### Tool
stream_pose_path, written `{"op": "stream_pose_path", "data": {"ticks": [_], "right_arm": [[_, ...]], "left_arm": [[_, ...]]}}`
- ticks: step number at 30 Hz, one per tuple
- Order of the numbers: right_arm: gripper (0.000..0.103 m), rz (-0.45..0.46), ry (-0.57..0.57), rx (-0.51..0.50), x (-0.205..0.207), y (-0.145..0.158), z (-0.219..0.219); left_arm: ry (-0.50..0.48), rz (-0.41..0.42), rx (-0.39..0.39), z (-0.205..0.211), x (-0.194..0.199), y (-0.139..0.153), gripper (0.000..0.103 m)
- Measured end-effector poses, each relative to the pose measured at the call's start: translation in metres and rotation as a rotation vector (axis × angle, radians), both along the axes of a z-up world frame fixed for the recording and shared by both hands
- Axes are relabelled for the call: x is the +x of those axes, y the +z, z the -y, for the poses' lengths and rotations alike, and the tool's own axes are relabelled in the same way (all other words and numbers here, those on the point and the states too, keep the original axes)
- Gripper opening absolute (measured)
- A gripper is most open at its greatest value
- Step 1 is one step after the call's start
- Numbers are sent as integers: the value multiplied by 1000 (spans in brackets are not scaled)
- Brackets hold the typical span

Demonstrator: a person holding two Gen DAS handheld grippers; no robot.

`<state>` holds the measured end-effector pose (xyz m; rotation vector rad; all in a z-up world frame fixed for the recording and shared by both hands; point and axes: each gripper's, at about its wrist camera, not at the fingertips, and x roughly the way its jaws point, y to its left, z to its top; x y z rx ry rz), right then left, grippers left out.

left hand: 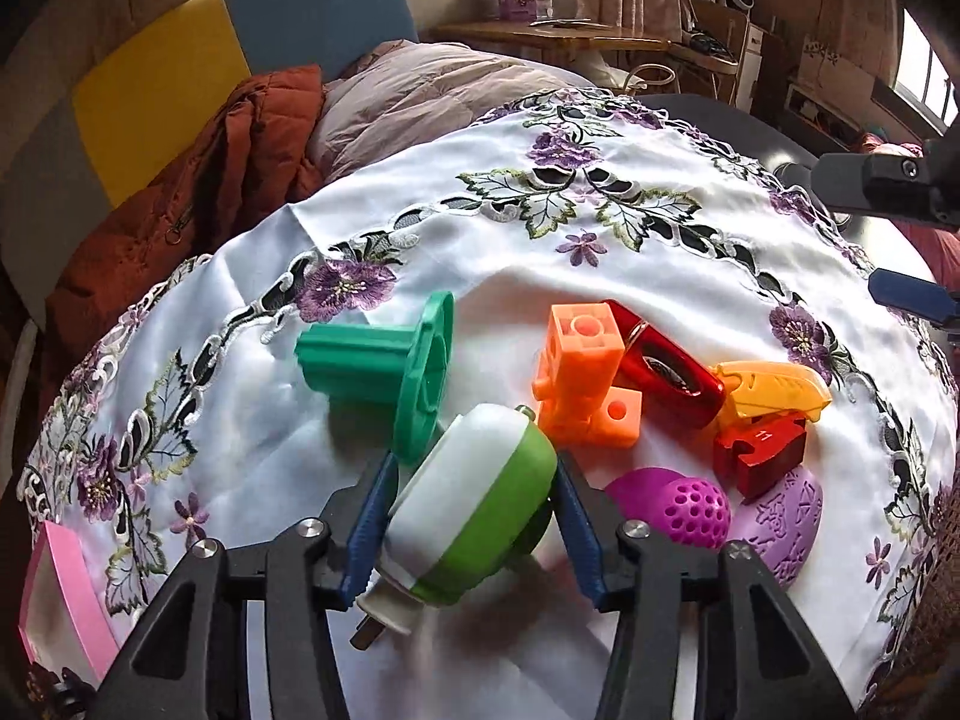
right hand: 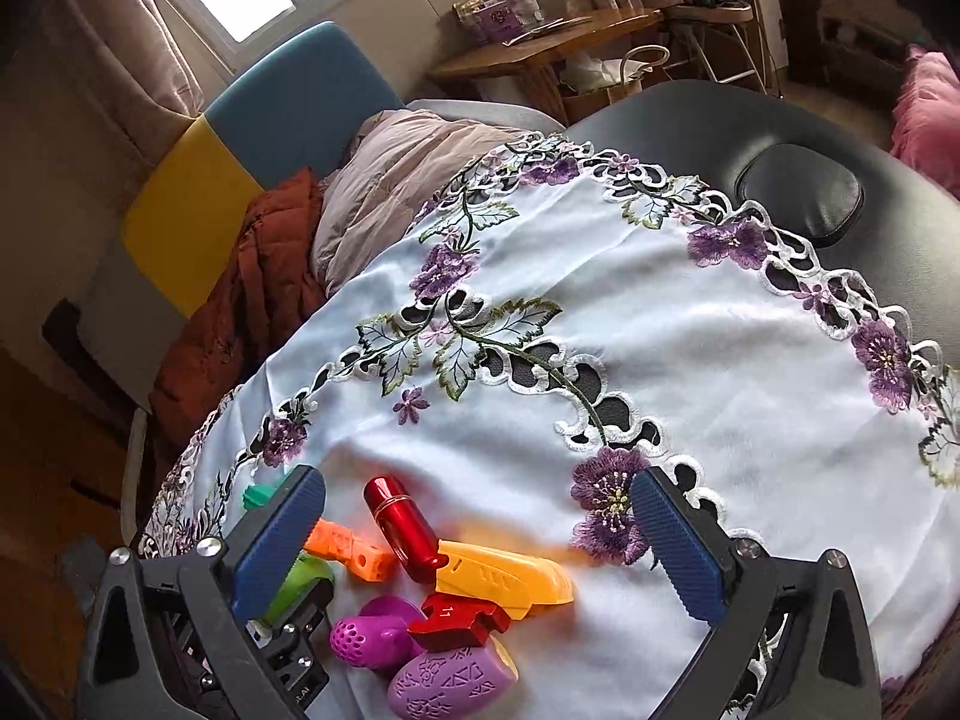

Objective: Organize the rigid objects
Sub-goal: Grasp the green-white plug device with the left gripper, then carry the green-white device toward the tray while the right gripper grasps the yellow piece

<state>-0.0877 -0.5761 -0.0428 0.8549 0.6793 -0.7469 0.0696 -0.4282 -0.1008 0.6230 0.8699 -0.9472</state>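
One gadget gripped, a cluster waiting

Two grippers over the embroidered tablecloth (left hand: 600, 252). On the left, the green spool (left hand: 384, 369) lies on its side. The left gripper (left hand: 474, 516) has its jaws clamped on the green-and-white gadget (left hand: 474, 510): smooth, rounded hard plastic, probably light but slippery, so squeezing the flat faces looks wise. Further right sit the orange block (left hand: 585, 384), red clip (left hand: 669, 372) and yellow piece (left hand: 774, 390). The right gripper (right hand: 474, 546) hangs wide open, empty.
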Motion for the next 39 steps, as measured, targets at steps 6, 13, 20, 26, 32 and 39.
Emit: {"op": "stream_pose_path", "data": {"ticks": [6, 13, 20, 26, 32, 39], "right_arm": [[103, -9, -8, 10, -1, -3, 4], [99, -34, 30, 63, 5, -14, 5], [91, -173, 125, 120, 24, -38, -4], [89, -247, 171, 99, 32, -46, -13], [64, -366, 243, 47, 45, -56, -24], [30, -352, 183, 65, 35, -59, -12]], "left_arm": [[46, -55, -59, -34, -6, 8, 52], [148, -135, -99, -98, -27, 9, 52], [195, -137, -137, -130, -42, 10, 52], [209, -136, -159, -137, -45, 10, 52], [224, -146, -176, -142, -43, 9, 52], [230, -149, -189, -144, -43, 8, 52]]}}
